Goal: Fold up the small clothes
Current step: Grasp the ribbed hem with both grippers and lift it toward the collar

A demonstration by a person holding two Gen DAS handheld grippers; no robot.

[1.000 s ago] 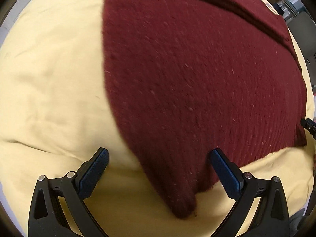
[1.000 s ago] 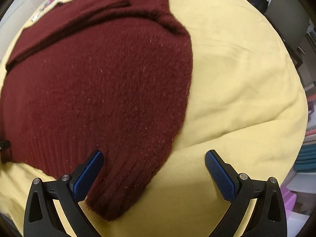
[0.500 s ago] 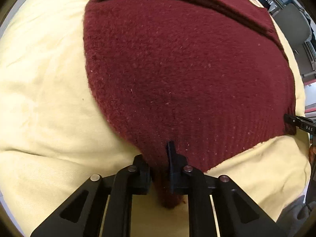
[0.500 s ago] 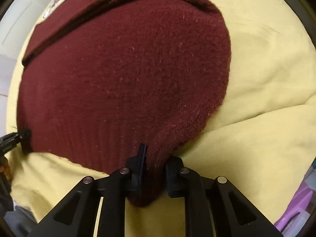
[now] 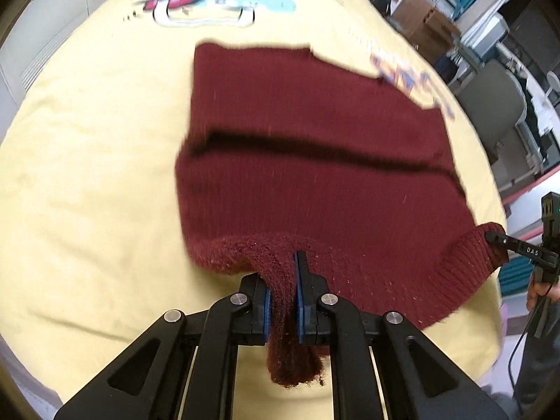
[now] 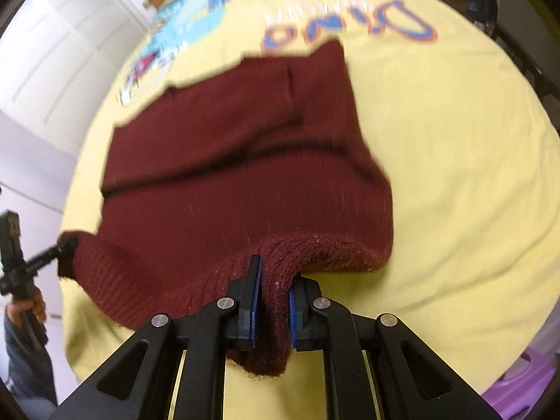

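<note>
A dark red knitted sweater (image 5: 315, 161) lies on a yellow printed cloth (image 5: 87, 175), its ribbed hem raised off the surface. My left gripper (image 5: 282, 280) is shut on the hem's left corner, and a tuft of knit hangs below the pads. The right gripper (image 6: 274, 280) is shut on the hem's right corner in the same way. Each gripper also shows at the edge of the other view: the right gripper (image 5: 504, 243) pinching the far corner, the left gripper (image 6: 63, 246) likewise. The sweater (image 6: 238, 161) sags between the two corners, with a dark fold line across its middle.
The yellow cloth (image 6: 455, 175) carries cartoon prints and large lettering (image 6: 350, 24) at its far side. A grey chair (image 5: 497, 105) and boxes stand beyond the right edge. A purple object (image 6: 518, 381) sits low at the right. A person's hand (image 6: 28, 308) holds the left tool.
Both grippers went from wide open over the hem corners to shut on them. Both then rose, lifting the hem off the cloth; more of the printed cloth is now in view.
</note>
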